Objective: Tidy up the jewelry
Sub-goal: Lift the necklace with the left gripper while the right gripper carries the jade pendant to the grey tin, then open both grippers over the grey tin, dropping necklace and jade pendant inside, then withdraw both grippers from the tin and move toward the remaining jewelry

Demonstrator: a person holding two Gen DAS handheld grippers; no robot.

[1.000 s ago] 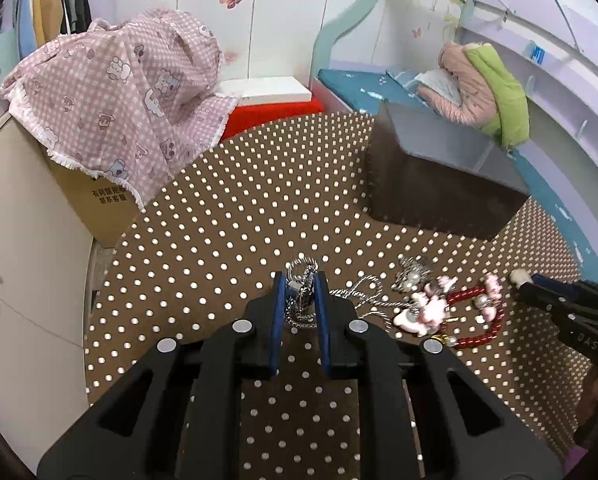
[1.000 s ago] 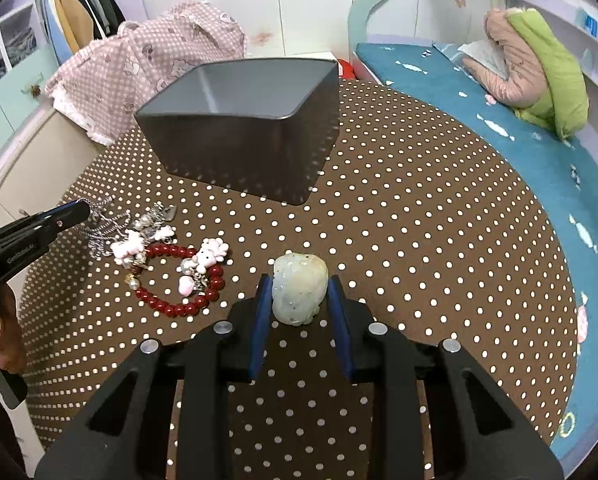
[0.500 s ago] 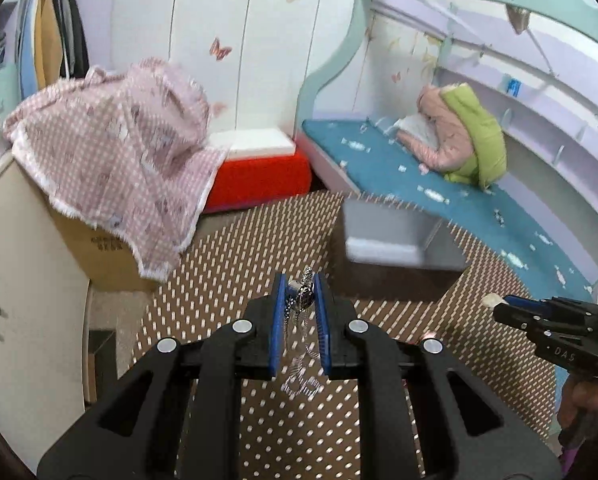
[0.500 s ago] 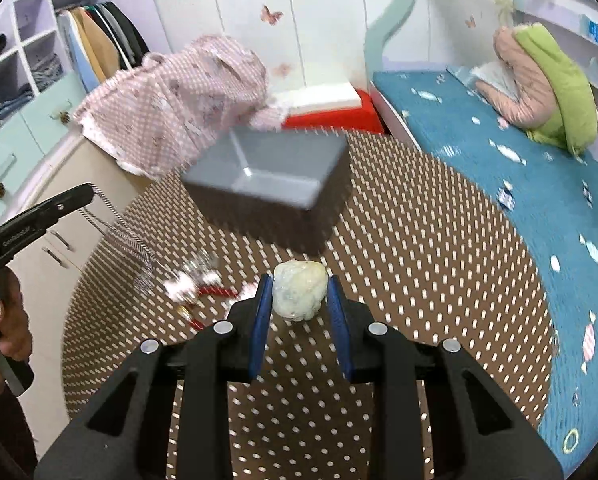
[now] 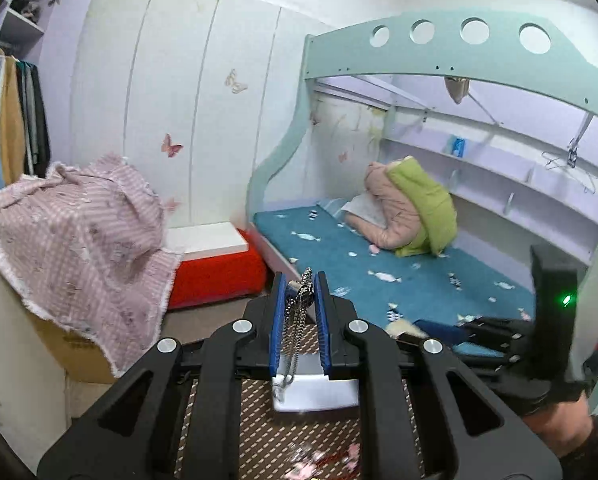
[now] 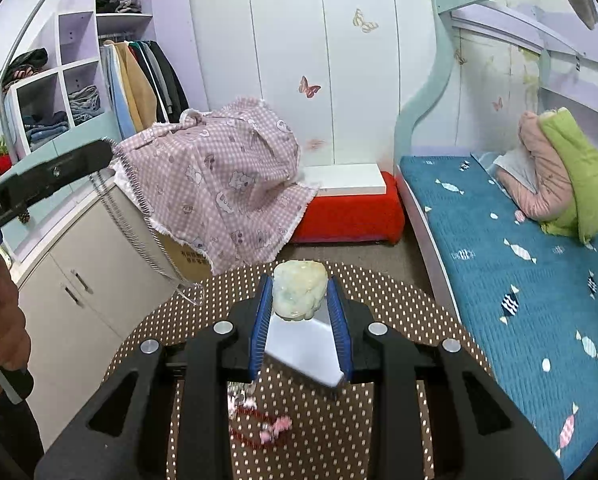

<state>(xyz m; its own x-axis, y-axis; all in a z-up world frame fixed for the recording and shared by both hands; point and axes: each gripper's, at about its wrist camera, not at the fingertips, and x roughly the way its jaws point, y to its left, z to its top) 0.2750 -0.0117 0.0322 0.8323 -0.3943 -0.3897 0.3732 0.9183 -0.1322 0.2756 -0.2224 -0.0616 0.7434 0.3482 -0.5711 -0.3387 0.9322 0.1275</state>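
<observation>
- A silver chain necklace (image 5: 299, 308) is clamped between the blue pads of the left hand-held gripper (image 5: 300, 280); its links hang down between the two fingers, clear of the bench.
- A pale green-white carved stone (image 6: 299, 292) is clamped between the blue pads of the right hand-held gripper (image 6: 299, 284), above the bench.
- In the right wrist view the left hand-held gripper is seen at the left edge, held in a person's hand (image 6: 1, 332), with the chain trailing from its tip down toward the bench.
- In the left wrist view the right hand-held gripper (image 5: 451, 330) is seen at the right, the stone showing as a pale blur at its tip.
- The brown, white-dotted bench (image 6: 403, 304) lies below both hand-held grippers.
- A red bead bracelet with pink charms (image 6: 267, 428) is left lying on the bench, blurred, just beside a small silver piece (image 6: 241, 394) whose form cannot be told.
- A grey box (image 6: 303, 344) stands on the bench, seen through the gap of each hand-held gripper; its inside cannot be made out.
- Beyond the bench a cardboard box (image 6: 189, 258) is draped with a pink checked cloth (image 6: 219, 176).
- A red ottoman (image 6: 351, 214) with a white top is set against the white wardrobe doors (image 6: 283, 40).
- On the blue mattress (image 6: 519, 264) of the bunk bed a pink and green jacket (image 6: 559, 176) is heaped.
</observation>
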